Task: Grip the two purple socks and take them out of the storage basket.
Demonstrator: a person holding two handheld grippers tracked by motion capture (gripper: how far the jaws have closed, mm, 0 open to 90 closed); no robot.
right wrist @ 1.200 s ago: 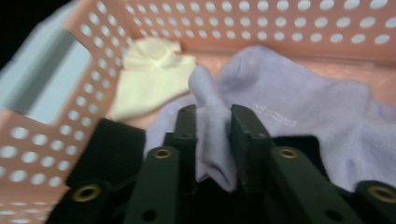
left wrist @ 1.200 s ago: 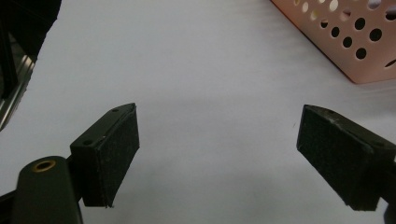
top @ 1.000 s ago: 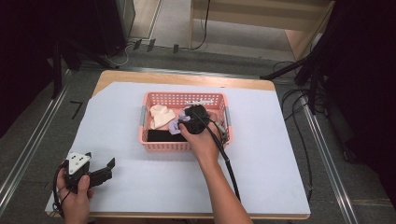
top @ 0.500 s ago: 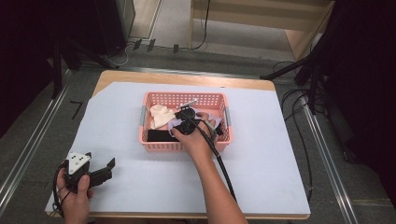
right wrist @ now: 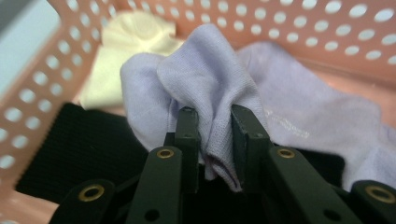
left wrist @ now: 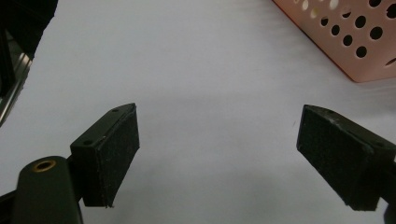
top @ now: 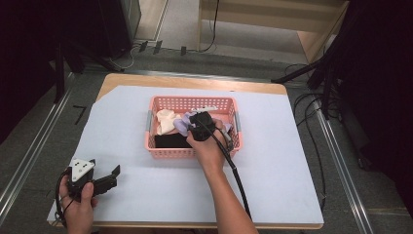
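- Right gripper [right wrist: 212,135]: jaws drawn close after just closing, pinching a raised fold of the lavender cloth [right wrist: 210,79] between the pads; the fold stands bunched above the jaw tips.
- Lavender cloth: lies inside the pink basket [top: 165,150], towards its middle and right side, trailing off along the far wall; seen from above at [top: 182,126], just beside the gripper in the right hand [top: 207,146].
- Black cloth [right wrist: 79,144]: flat on the basket floor along its near wall, under and beside the lavender cloth.
- Cream cloth [right wrist: 135,32]: crumpled in the basket's far left corner, touching the lavender cloth; from above at [top: 165,119].
- Pink basket: perforated walls, grey handles at both short ends; stands on the white sheet [top: 272,161], midway between the table's side edges and nearer its far edge.
- Left gripper [left wrist: 217,154]: jaws spread wide with nothing between them, above bare white sheet; in the left hand [top: 78,204] near the table's near left corner, well apart from the basket.
- Table [top: 195,83]: wooden top, bare along the far edge beyond the sheet.
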